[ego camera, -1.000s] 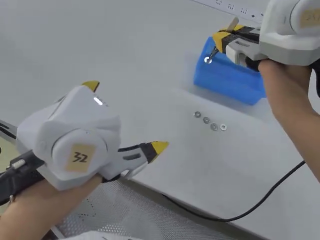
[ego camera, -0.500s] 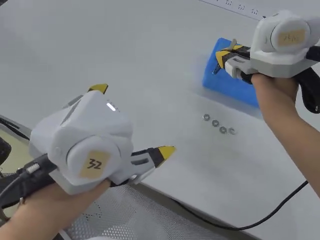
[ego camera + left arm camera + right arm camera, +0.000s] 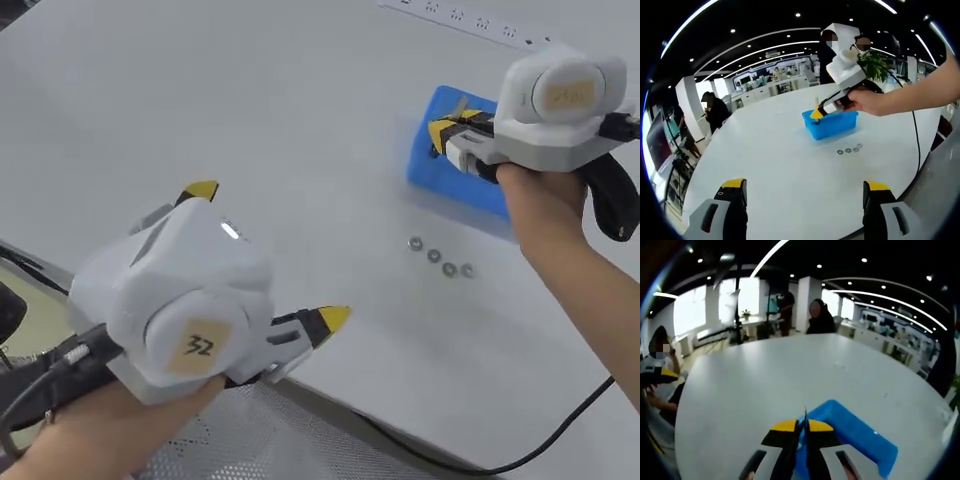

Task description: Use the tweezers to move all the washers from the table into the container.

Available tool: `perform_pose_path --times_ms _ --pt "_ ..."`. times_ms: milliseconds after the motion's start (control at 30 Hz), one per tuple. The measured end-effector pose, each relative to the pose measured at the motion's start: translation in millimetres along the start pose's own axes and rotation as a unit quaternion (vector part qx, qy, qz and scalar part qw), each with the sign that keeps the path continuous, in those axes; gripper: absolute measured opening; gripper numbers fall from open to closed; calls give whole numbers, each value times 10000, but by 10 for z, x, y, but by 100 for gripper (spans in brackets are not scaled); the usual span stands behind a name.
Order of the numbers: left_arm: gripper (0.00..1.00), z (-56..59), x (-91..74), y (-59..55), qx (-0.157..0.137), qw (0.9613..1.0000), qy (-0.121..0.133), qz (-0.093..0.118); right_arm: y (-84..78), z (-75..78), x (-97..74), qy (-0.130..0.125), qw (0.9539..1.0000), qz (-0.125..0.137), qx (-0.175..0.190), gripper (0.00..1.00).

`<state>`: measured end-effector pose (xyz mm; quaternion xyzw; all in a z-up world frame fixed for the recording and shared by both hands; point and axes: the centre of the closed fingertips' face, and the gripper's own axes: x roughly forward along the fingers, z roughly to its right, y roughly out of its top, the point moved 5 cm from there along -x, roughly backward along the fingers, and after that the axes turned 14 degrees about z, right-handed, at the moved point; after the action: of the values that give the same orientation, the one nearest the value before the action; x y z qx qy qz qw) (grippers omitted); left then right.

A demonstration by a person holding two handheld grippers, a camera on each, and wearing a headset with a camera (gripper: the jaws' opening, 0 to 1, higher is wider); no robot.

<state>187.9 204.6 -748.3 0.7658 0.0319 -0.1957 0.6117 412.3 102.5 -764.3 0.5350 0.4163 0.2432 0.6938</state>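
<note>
Right tool (image 3: pixel 437 133) pinching the tweezers (image 3: pixel 805 416) above the left end of the blue container (image 3: pixel 440 190), four washers (image 3: pixel 440 257) in a row on the white bench (image 3: pixel 250 100), just on the near side of the container, below that tool, left tool (image 3: pixel 804 185) spread wide, near left.

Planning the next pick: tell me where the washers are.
Head view: four washers lie in a short row on the white table, right of centre, just in front of the blue container and apart from it.
</note>
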Motion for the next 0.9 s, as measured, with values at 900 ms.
perform_pose_path --times_ms 900 --pt "98 -21 -4 33 25 9999 65 104 408 -321 -654 419 9978 461 224 3"
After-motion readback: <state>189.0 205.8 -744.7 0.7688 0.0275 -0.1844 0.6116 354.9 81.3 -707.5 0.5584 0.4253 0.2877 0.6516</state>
